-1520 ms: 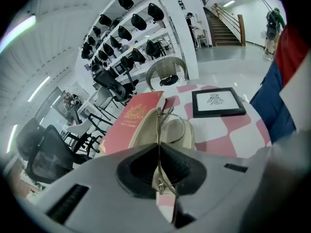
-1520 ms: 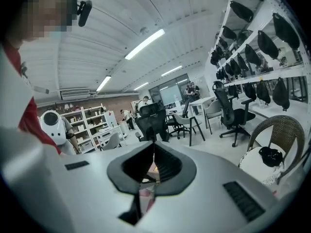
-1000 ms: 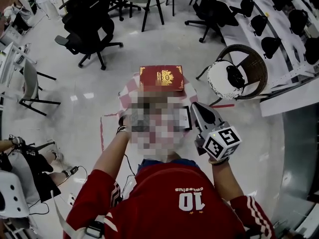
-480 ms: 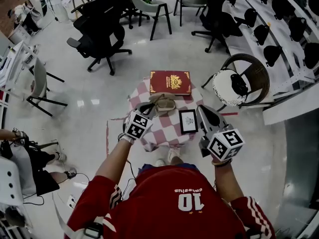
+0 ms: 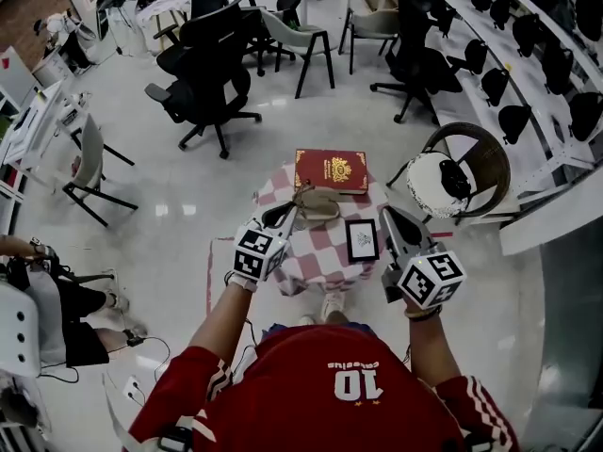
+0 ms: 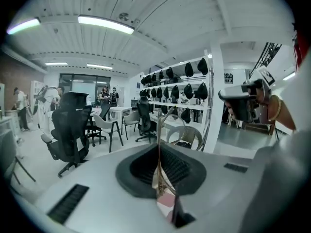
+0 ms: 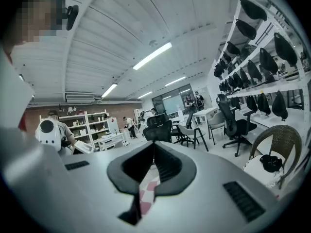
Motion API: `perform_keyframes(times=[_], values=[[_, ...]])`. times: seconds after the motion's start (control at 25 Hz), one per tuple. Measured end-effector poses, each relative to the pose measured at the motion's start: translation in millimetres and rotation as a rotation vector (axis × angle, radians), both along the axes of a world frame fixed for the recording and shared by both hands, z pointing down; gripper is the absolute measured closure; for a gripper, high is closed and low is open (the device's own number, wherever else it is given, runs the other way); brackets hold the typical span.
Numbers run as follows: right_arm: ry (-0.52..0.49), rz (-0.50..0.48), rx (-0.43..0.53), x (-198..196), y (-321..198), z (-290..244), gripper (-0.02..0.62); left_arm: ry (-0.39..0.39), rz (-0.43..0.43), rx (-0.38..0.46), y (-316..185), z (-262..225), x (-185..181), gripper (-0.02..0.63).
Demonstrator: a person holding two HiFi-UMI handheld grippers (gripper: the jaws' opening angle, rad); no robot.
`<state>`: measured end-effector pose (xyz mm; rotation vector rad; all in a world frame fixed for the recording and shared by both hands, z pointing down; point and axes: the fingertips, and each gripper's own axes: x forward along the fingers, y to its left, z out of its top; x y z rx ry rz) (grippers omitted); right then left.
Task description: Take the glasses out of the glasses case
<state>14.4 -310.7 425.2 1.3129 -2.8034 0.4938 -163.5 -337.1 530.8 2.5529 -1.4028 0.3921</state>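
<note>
My left gripper (image 5: 286, 217) hangs over the small checked table (image 5: 320, 257), just left of the tan glasses case (image 5: 318, 206). In the left gripper view its jaws (image 6: 159, 147) are shut on the thin gold-rimmed glasses (image 6: 159, 176), whose frame stands up between the pads with a lens ring curving up to the right. My right gripper (image 5: 394, 220) is at the table's right side, beside the case and apart from it. In the right gripper view its jaws (image 7: 153, 145) are shut with nothing between them, only the checked cloth below.
A red book (image 5: 331, 170) lies at the table's far edge and a small framed picture (image 5: 362, 240) near its right edge. A wicker chair (image 5: 471, 168) with a white cushion stands to the right, black office chairs (image 5: 212, 73) beyond, and shelves along the right wall.
My left gripper has lifted from the case and rolled, with the glasses in its jaws. The right gripper has shifted a little at the table's right side.
</note>
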Motion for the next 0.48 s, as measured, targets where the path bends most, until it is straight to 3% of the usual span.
perform_keyframes(times=[0.24, 0.48], values=[[-0.003, 0.007, 0.018, 0, 15, -9, 0.578, 0.097, -0.023, 0.048, 26, -36, 2, 0.586], [-0.028, 0.021, 0.031, 8, 23, -26, 0.578, 0.137, -0.041, 0.1, 48, -81, -2, 0.586]])
